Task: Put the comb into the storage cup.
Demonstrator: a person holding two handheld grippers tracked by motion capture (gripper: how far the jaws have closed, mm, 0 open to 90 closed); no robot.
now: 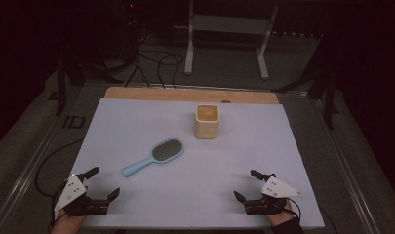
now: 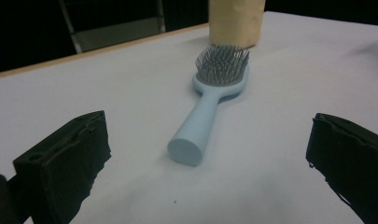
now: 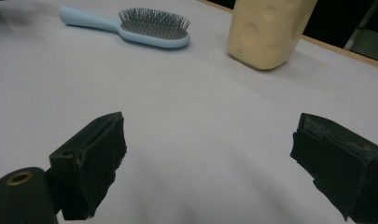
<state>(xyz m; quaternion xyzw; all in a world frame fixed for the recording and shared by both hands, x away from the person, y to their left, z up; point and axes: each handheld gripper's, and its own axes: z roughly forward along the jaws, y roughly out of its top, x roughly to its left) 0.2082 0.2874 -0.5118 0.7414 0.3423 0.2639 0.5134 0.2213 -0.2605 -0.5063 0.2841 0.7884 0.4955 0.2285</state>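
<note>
On the table's (image 1: 136, 122) near edge, both grippers rest with jaws spread wide, nothing between them.
Left gripper (image 1: 101, 182) near-left, right gripper (image 1: 247, 184) near-right, bare white sheet between. Light-blue hairbrush (image 1: 155, 156), smooth handle, grey bristles up, lies mid-table nearer the left gripper; dimpled cream cup (image 1: 207, 122) upright beyond it.

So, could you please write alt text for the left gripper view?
A light blue hairbrush lies bristles up on a white table cover, its handle end pointing toward the camera between two open black jaws. A beige cup stands just behind the brush head.
</note>
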